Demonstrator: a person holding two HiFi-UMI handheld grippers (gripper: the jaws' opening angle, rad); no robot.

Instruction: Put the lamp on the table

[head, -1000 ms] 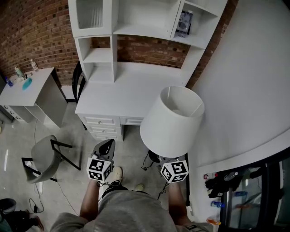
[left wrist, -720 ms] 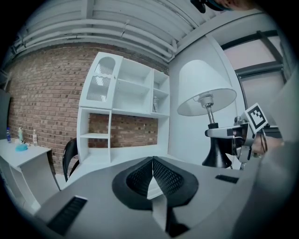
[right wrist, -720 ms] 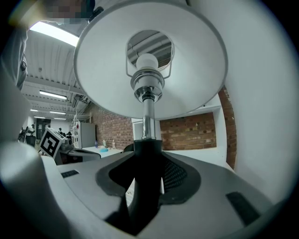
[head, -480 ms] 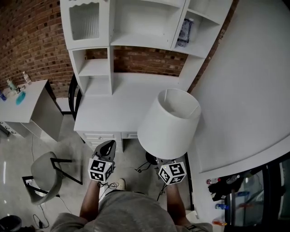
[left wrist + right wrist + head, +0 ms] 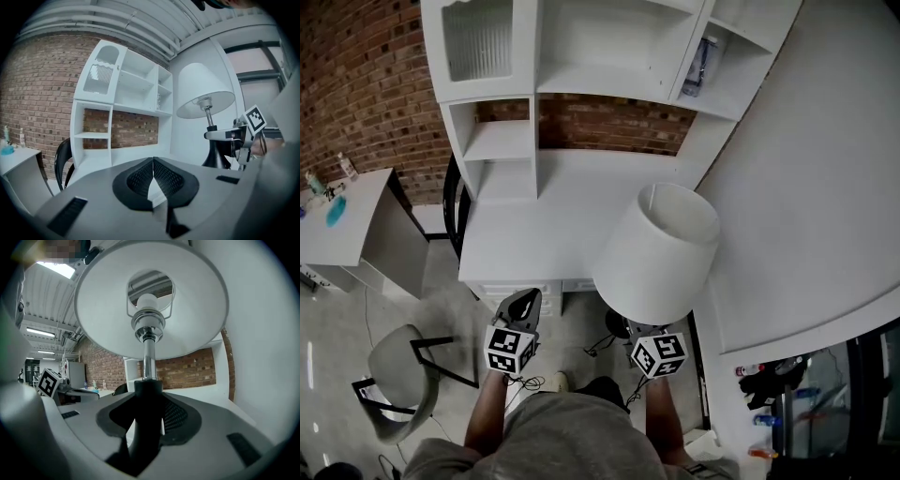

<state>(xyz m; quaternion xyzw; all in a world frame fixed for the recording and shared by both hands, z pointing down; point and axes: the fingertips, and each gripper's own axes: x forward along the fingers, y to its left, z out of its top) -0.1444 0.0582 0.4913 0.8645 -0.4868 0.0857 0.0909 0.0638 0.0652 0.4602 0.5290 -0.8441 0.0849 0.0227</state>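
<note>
The lamp has a white shade (image 5: 656, 253) (image 5: 150, 301) (image 5: 204, 91), a chrome stem and a black base (image 5: 216, 154). My right gripper (image 5: 639, 330) (image 5: 147, 401) is shut on the black neck just below the stem and holds the lamp upright in the air. The shade hangs over the front right corner of the white desk (image 5: 534, 220); the base is below it, in front of the desk edge. My left gripper (image 5: 518, 311) (image 5: 152, 174) is to the left of the lamp, shut and empty, pointing at the desk.
White hutch shelves (image 5: 581, 56) rise at the back of the desk against a brick wall. A black chair (image 5: 453, 202) stands left of the desk, a grey chair (image 5: 394, 370) on the floor nearer me, and a side table (image 5: 347, 220) at far left. A white wall (image 5: 806, 187) runs along the right.
The person has stepped closer to the desk, so it sits nearer in view. The lamp, still held by the right gripper, has moved forward toward the desk's front right corner.
</note>
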